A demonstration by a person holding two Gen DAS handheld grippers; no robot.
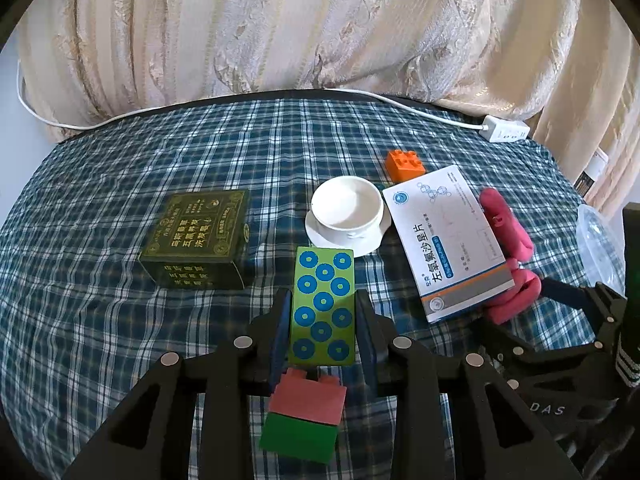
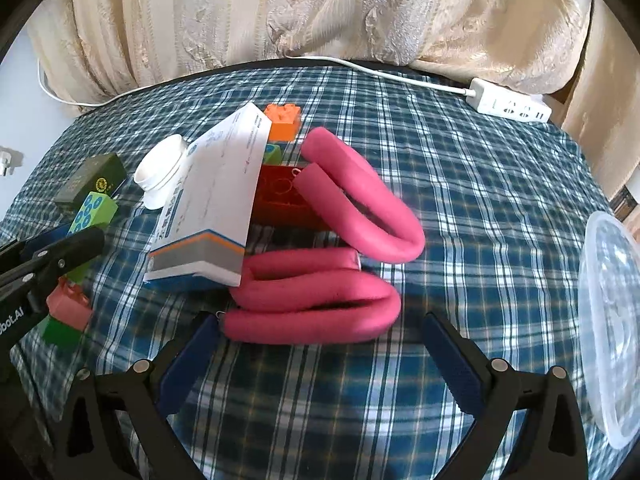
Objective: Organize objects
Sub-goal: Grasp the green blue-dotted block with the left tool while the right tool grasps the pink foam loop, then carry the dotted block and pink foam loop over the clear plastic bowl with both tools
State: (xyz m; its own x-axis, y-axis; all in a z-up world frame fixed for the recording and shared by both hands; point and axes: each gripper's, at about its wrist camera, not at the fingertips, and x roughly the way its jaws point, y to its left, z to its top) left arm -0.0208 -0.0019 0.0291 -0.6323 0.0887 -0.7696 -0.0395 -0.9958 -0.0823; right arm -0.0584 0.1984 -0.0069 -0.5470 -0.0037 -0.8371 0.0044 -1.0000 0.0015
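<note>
My left gripper (image 1: 323, 312) is shut on a green block with blue rings (image 1: 323, 304); it also shows in the right wrist view (image 2: 90, 210). A pink-and-green brick stack (image 1: 306, 412) lies below it. My right gripper (image 2: 320, 340) is open, close in front of a coiled pink foam tube (image 2: 320, 300). A white-and-blue medicine box (image 2: 212, 208) leans tilted on the tube and on a red box (image 2: 280, 196). A dark green box (image 1: 196, 236), a white cup on a saucer (image 1: 347, 210) and an orange brick (image 1: 404, 165) sit on the checked cloth.
A clear plastic container (image 2: 612, 300) stands at the right edge of the table. A white power strip (image 2: 510, 101) with its cable lies along the far edge. Cream curtains hang behind the table.
</note>
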